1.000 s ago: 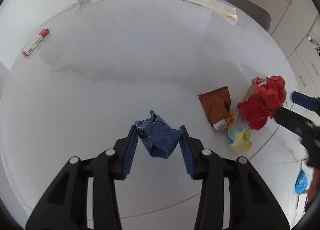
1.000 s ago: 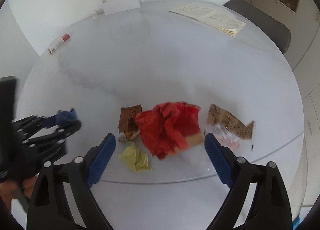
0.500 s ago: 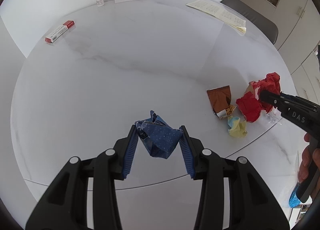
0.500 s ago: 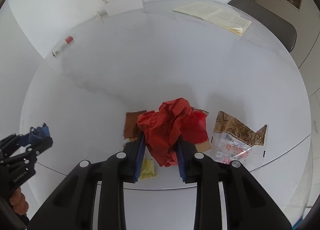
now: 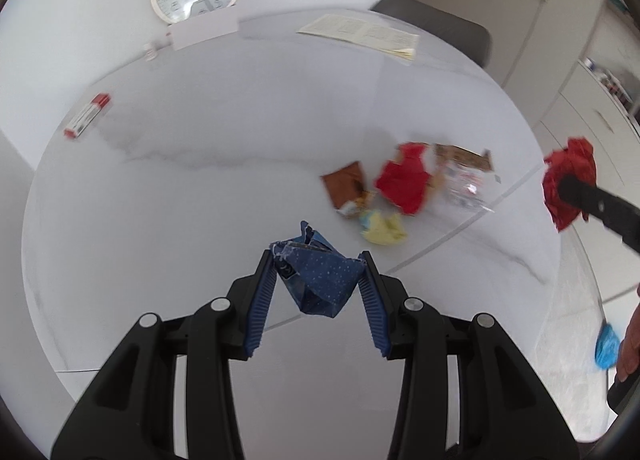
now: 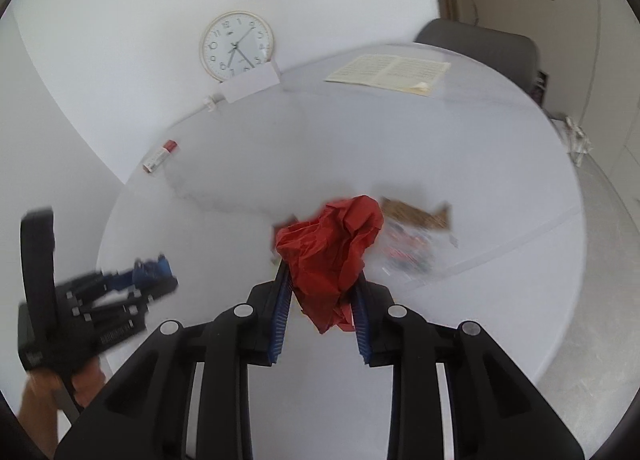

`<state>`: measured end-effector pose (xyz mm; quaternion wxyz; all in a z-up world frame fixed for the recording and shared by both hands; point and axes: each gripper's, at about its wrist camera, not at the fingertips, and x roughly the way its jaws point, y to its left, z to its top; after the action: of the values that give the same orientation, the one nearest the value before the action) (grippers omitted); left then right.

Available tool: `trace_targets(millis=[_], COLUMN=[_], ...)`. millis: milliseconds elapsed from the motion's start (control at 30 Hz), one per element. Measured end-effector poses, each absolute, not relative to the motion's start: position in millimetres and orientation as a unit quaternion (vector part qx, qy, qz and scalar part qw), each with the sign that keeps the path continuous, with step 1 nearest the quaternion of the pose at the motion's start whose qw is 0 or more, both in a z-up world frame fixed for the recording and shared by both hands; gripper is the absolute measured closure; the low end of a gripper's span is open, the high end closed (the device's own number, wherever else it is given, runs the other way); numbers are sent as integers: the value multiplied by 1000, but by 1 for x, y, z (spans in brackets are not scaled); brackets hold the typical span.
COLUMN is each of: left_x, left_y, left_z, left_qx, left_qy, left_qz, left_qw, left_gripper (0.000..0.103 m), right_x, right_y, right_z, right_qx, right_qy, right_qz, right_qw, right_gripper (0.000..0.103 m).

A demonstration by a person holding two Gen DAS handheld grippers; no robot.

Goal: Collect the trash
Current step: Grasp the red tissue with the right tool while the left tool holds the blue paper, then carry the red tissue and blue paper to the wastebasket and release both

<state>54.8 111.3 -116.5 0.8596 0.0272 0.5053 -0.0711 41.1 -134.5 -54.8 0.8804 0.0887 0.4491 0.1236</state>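
Note:
My left gripper (image 5: 316,260) is shut on a crumpled dark blue dotted wrapper (image 5: 320,284), held above the white round table (image 5: 200,200). My right gripper (image 6: 320,272) is shut on a crumpled red paper (image 6: 332,248), lifted off the table; the left wrist view shows that red paper (image 5: 570,176) at the far right. Still lying on the table are a brown wrapper (image 5: 346,188), another red piece (image 5: 404,180), a yellow crumple (image 5: 384,230) and a clear wrapper with a brown top (image 6: 416,236). The left gripper (image 6: 156,272) shows blurred at the left.
At the table's far side are a wall clock (image 6: 236,46), a white card (image 6: 252,82), an open booklet (image 6: 388,70) and a red-and-white tube (image 5: 86,116). A grey chair (image 6: 480,44) and cabinets stand behind. Something blue (image 5: 607,344) lies on the floor at the right.
The right gripper closed on the red paper and lifted it away from the pile. The left gripper rose and drew back with the blue wrapper still held.

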Motion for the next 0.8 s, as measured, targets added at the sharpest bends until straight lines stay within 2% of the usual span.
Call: trace_targets(millis=[300,533,667,800], left_x=[10,-13,-31,-49], left_y=[25,-37,-68,-86], left_z=[-117,-121,-127,-132], left_qx=[71,118,141,153], left_qy=[509,507,508,511], left_qz=[-177,-228,-253,-269], left_qw=[839,823,811,802], left_gripper=[62,62,61,61], right_x=[-68,-101,-120,-138], right_y=[-226,-257,-270,-279], right_z=[-87,-113,-163,-237], right_qx=[136,142,146,168], right_qy=[489,513,556,606], right_qz=[13,-18,-32,-37], right_qw=[862,847,818,776], right_gripper=[75,74,73,73])
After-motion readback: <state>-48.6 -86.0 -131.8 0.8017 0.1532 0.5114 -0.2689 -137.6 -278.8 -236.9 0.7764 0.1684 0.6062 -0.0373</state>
